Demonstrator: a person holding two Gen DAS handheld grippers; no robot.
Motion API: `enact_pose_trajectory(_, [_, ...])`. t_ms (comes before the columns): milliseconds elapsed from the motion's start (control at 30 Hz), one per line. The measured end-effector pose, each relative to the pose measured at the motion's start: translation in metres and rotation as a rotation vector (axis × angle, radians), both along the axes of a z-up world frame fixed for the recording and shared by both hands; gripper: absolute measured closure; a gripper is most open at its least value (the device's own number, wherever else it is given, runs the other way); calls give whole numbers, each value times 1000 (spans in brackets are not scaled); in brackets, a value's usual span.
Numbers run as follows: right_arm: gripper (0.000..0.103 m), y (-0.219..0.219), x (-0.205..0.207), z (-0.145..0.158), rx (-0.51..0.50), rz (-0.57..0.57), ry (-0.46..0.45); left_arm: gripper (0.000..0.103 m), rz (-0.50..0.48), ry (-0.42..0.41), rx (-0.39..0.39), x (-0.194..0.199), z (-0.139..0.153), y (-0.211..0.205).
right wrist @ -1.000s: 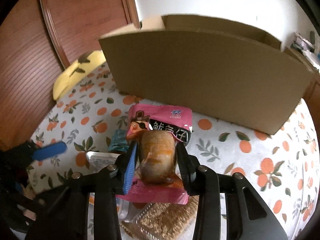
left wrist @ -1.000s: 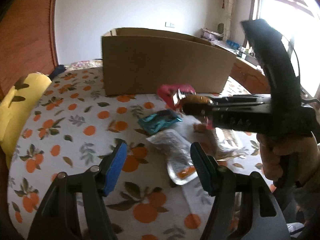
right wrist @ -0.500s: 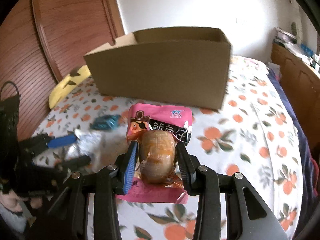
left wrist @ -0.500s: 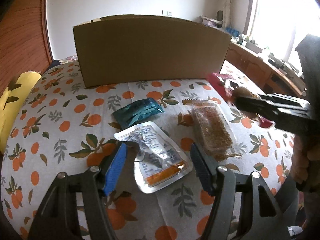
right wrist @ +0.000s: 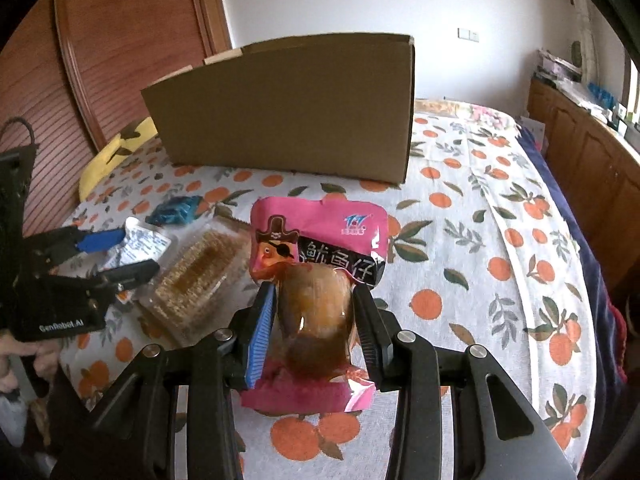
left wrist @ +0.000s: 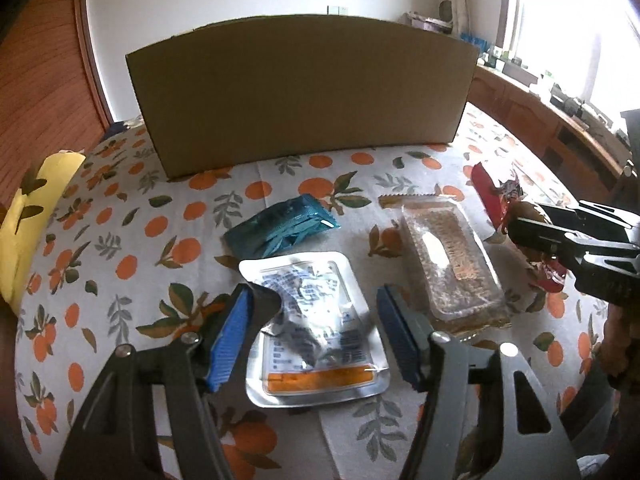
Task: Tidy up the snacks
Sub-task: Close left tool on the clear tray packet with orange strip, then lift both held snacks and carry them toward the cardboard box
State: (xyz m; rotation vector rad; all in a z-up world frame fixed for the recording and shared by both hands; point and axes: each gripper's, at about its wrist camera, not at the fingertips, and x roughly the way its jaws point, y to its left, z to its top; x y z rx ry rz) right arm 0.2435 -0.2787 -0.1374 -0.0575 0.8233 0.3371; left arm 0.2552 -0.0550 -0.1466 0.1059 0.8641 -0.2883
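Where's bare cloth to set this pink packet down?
Free: orange-print cloth right of the pink squid packet, beyond the cardboard box corner. Crowded: left, where clear-wrapped cracker bar, silver pouch and teal packet lie.

- Four snack packets: one pink packet point(right wrist: 320, 276), one teal packet point(left wrist: 280, 230), one silver pouch point(left wrist: 316, 328), one clear tray pack point(left wrist: 452, 264)
- One cardboard box point(left wrist: 300, 92)
- Two claws: left claw point(left wrist: 312, 336), right claw point(right wrist: 314, 328)

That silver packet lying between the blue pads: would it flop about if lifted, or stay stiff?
The silver packet looks like thin crinkled foil, so it would probably bend and droop rather than stay stiff. Its shiny skin may be slippery. It lies flat between the closing left gripper jaws, untouched, and seems light.
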Motion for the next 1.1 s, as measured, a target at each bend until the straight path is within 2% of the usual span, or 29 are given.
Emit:
enact_pose_trajectory(267, [64,2,1,-5,-15,8,-10,67,-6,-21,25,2,3,4])
enact_pose_trajectory(367, [64,2,1,-5,-16,9,-13,68,-19,-18,27,1,3,5])
enact_pose_trajectory(633, [64,2,1,-5,-11,8,-11,72,-56,-80,49,-14,16,-4])
enact_pose_trajectory(833, [64,2,1,-5,-12,9,-11,79,-62,-100,22,-19,26,-1])
enact_pose_trajectory(1033, [64,2,0,-6,-10,9,-10,79,-56,-97,29,-17,25,-2])
enact_pose_trajectory(1100, [64,2,1,-6,-12,9,-11,78,-54,-97,57,-16,23,-5])
